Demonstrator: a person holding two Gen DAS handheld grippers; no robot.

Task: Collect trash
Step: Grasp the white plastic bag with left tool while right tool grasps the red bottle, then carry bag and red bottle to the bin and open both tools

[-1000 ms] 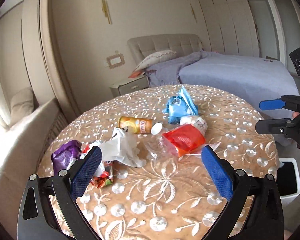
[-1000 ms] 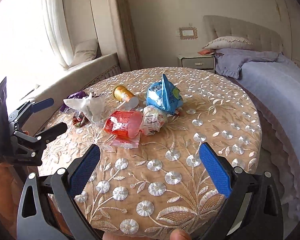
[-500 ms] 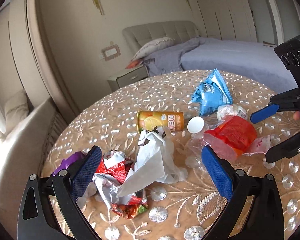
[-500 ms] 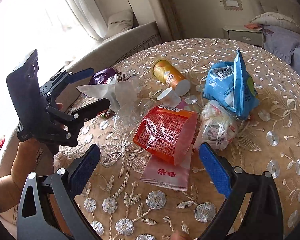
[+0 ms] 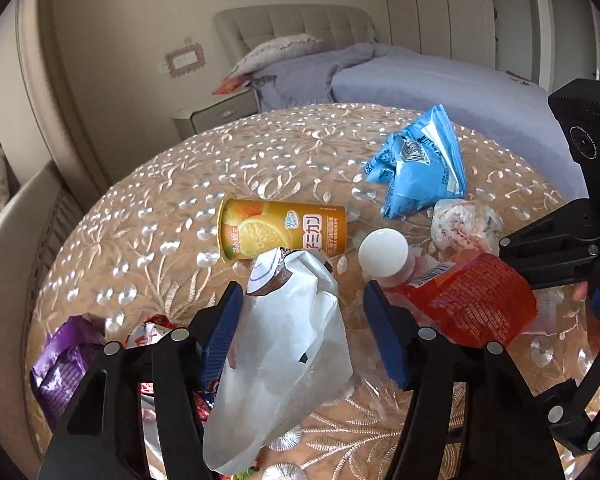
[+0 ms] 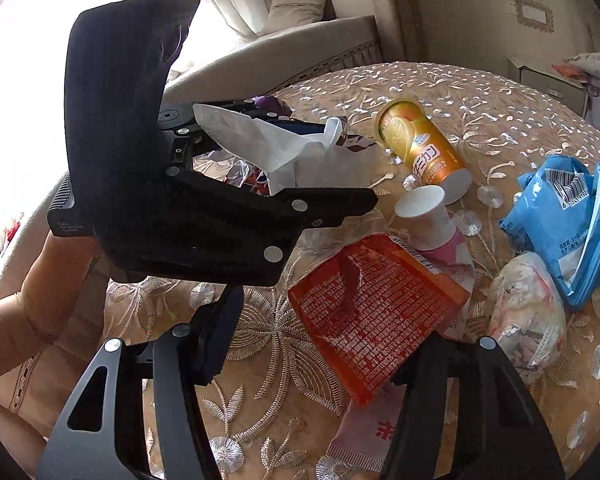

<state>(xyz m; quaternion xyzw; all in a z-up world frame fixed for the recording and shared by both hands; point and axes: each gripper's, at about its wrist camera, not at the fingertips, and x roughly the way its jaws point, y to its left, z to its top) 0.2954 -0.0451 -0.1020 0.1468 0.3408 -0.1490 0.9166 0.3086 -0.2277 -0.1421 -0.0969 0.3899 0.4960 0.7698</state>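
While both grippers are closing, the left gripper (image 5: pixel 300 332) around the white bag (image 5: pixel 288 360) at lower centre and the right gripper (image 6: pixel 320 340) around the red wrapper (image 6: pixel 372 312), seemingly ungripped, nothing is collected; the can (image 5: pixel 280 230) remains on the tabletop (image 5: pixel 160 200).

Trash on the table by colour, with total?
Blue crinkled snack bag: 1
Orange cylindrical juice cup: 1
White plastic bag: 1
White-capped pink bottle: 1
Red-orange snack wrapper: 1
Clear bag of crumpled wrappers: 1
Purple foil wrapper: 1
Small red wrapper: 1
Total: 8
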